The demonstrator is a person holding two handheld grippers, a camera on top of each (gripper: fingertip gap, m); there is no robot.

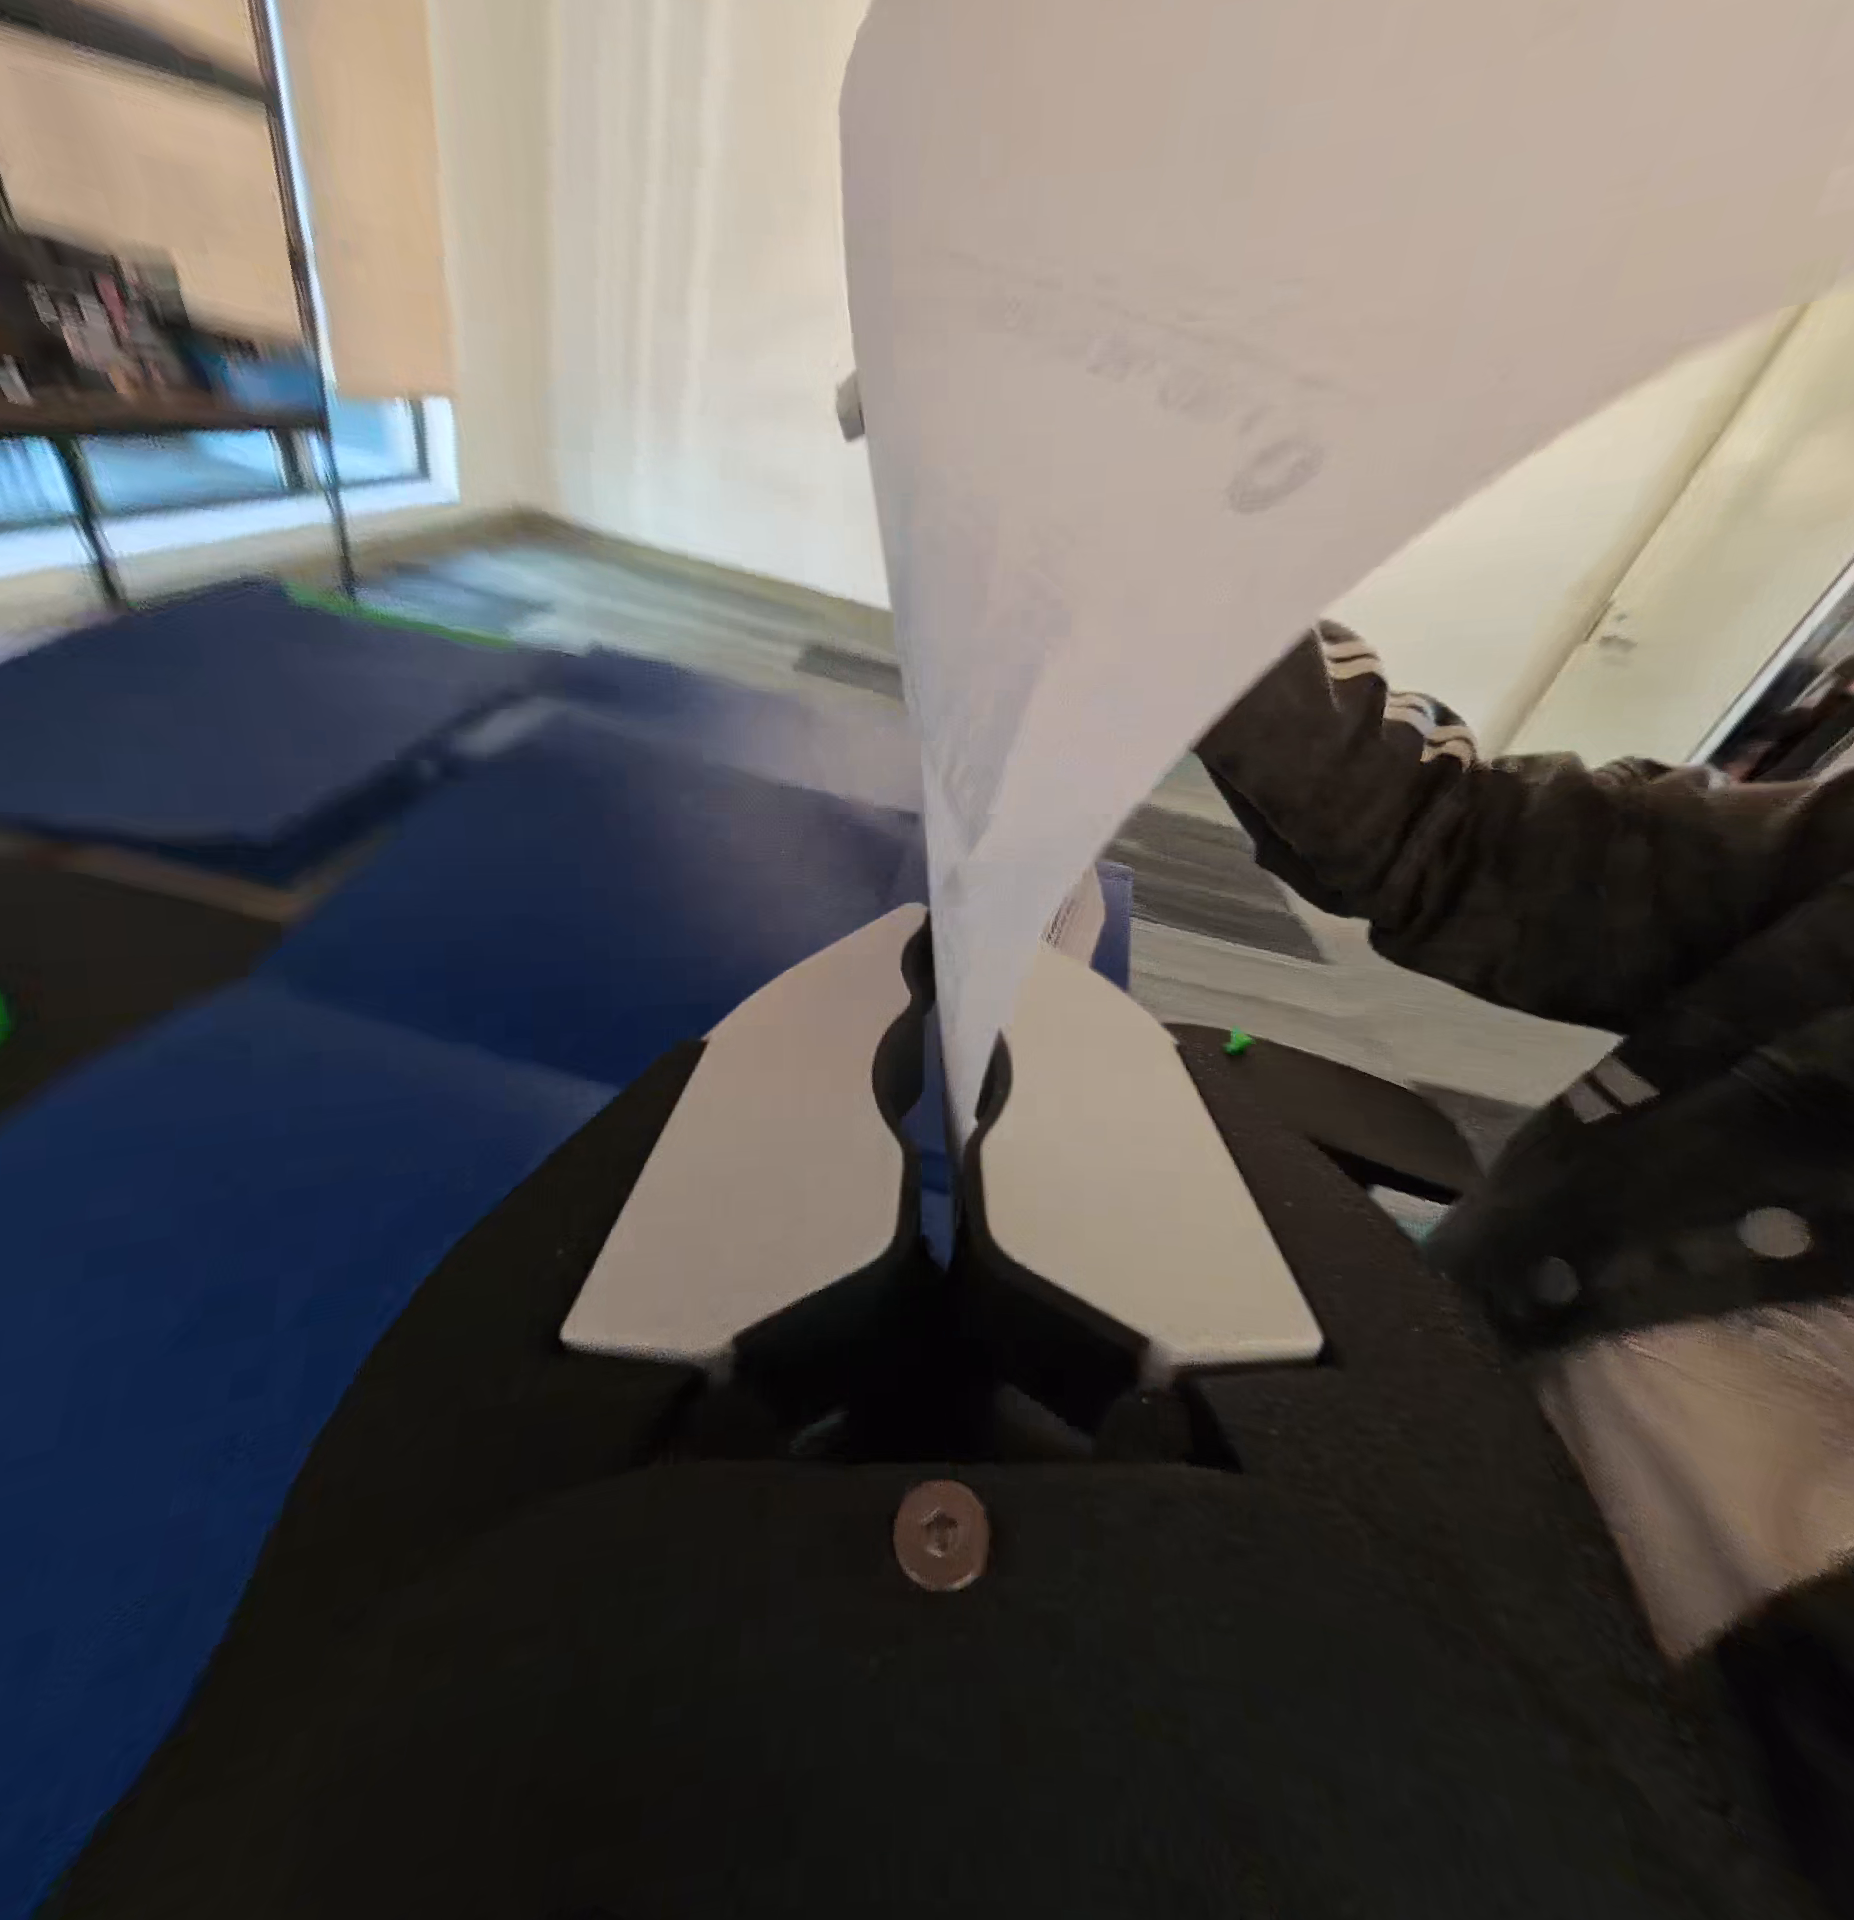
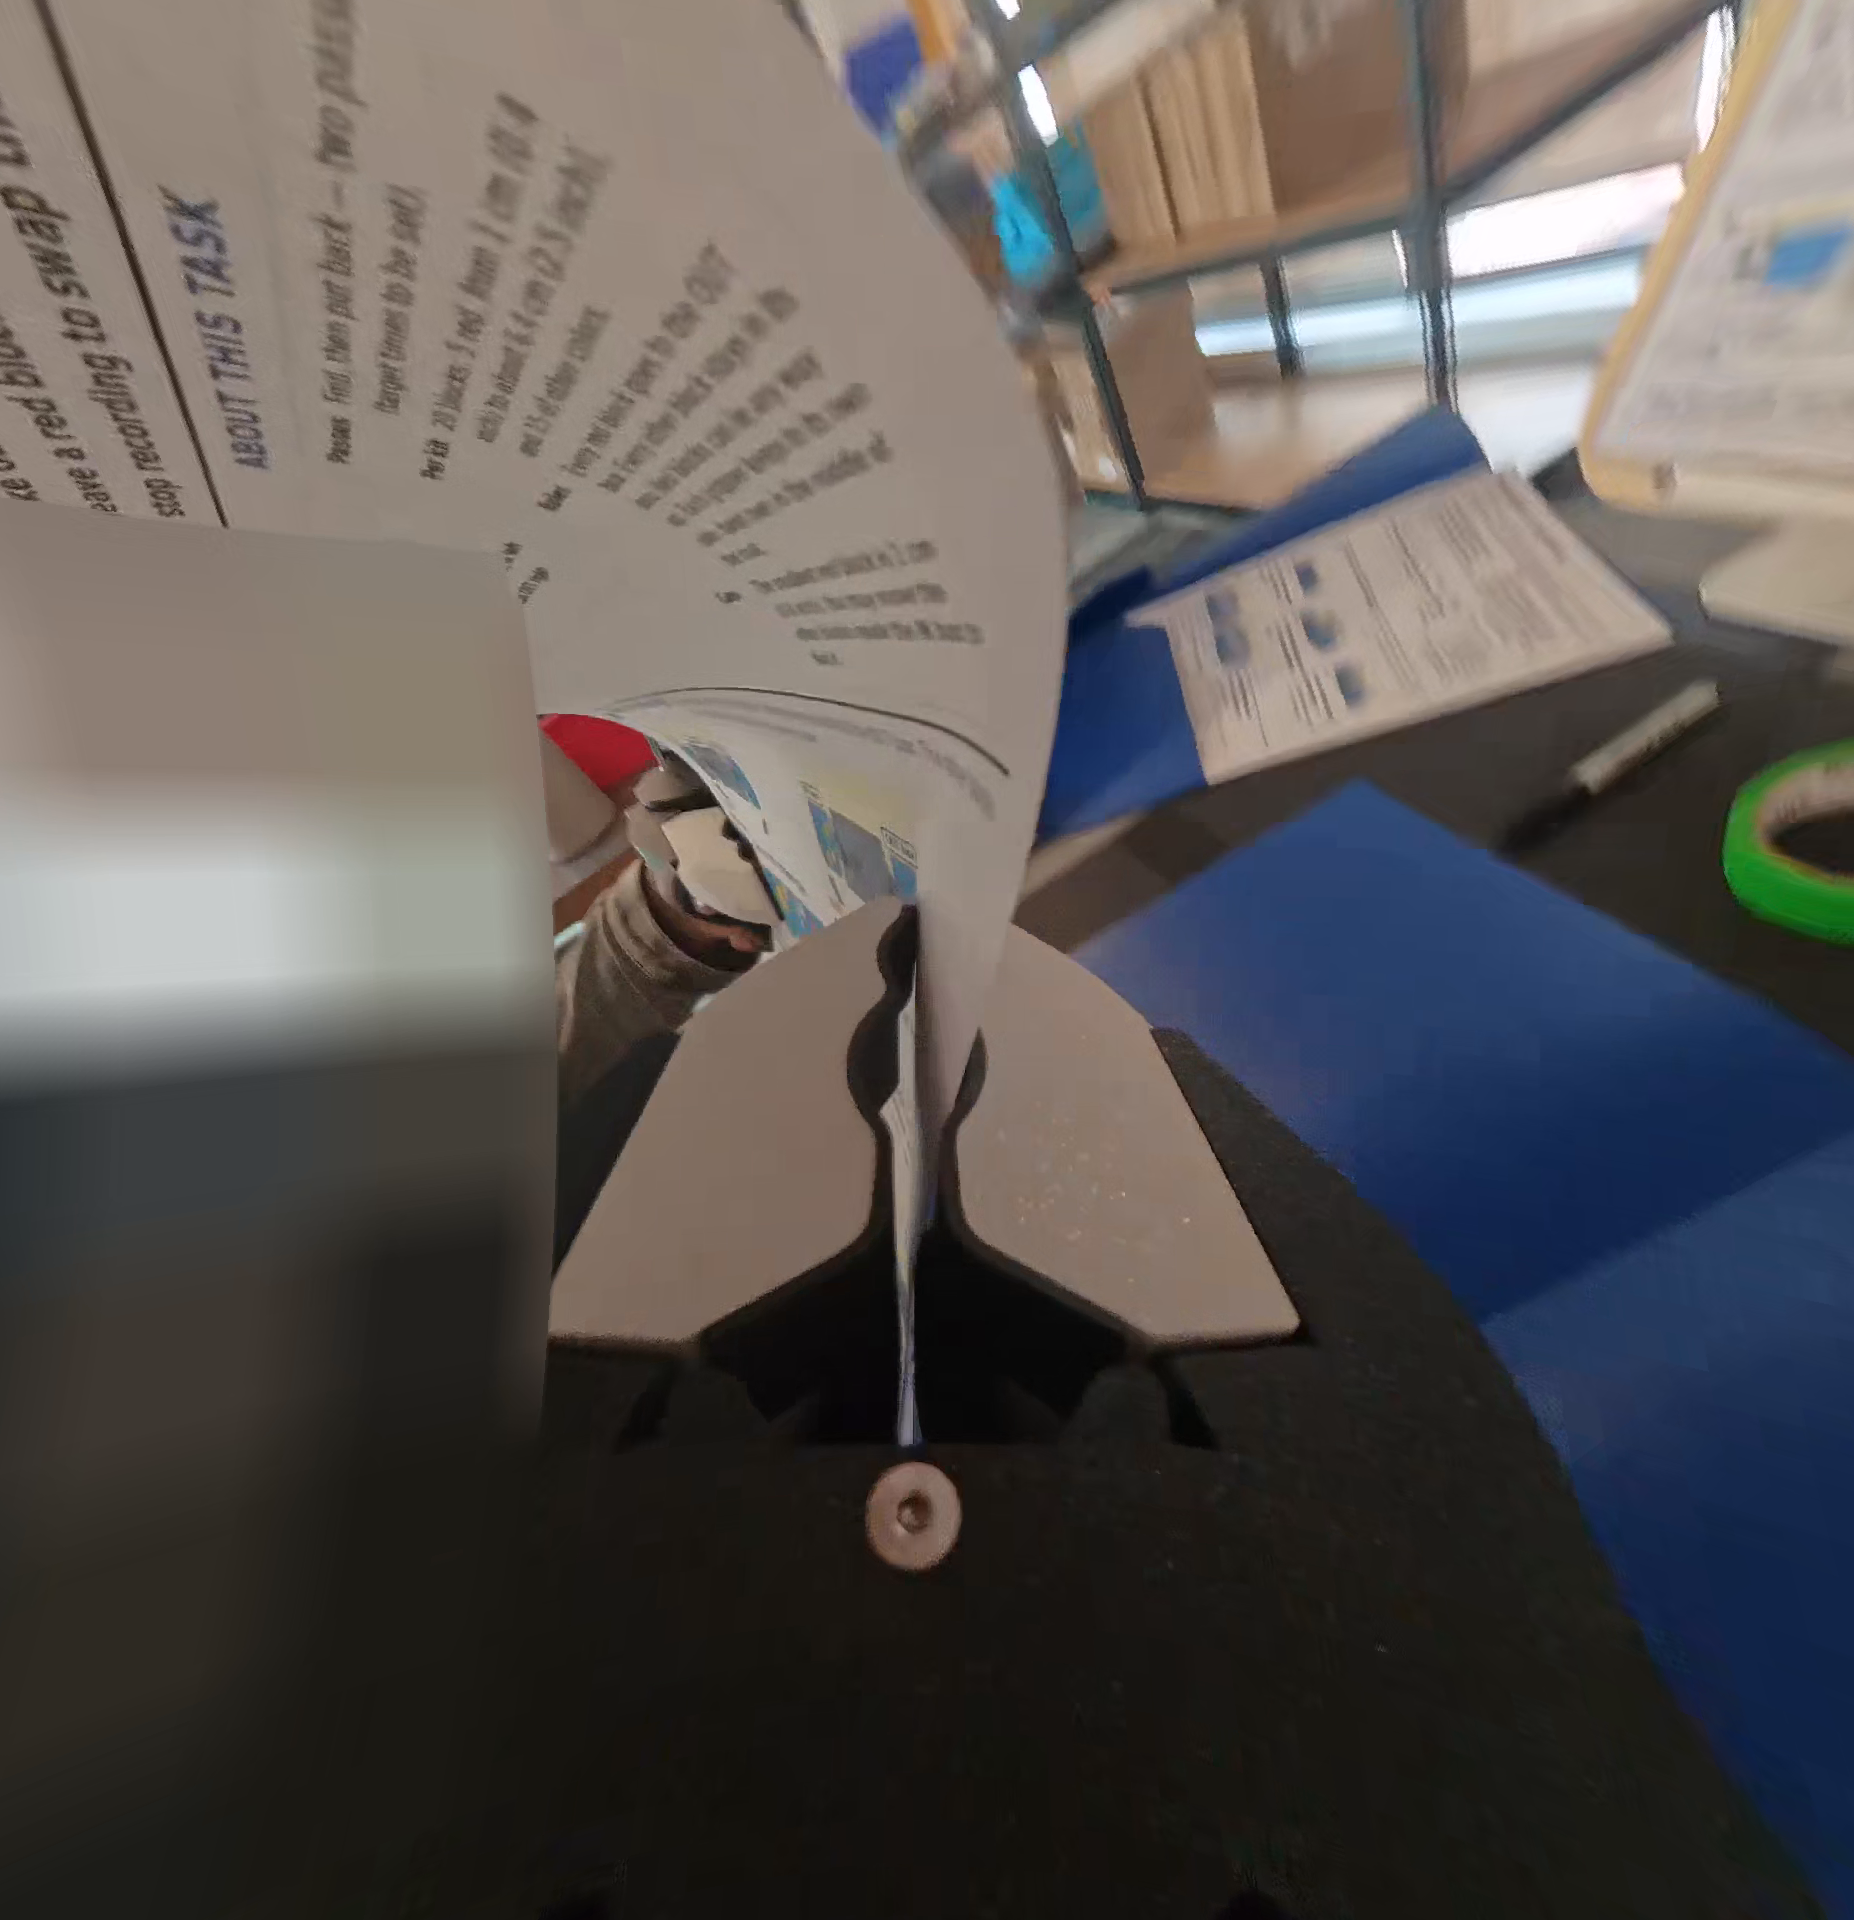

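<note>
- Paper sheet [image 1: 1266, 312] with print is lifted above the worktop [image 2: 1629, 862] and curves between my two grippers.
- My left gripper [image 1: 938, 1039] has its jaws closed on one edge of the sheet.
- My right gripper [image 2: 918, 1029] has its jaws closed on another edge.
- Blue folders [image 2: 1474, 1091] lie under it; green tape roll [image 2: 1806, 842] and pen [image 2: 1619, 758] are near.

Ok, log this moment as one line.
left gripper: shut on printed sheet | right gripper: shut on printed sheet | below: blue folder
</note>
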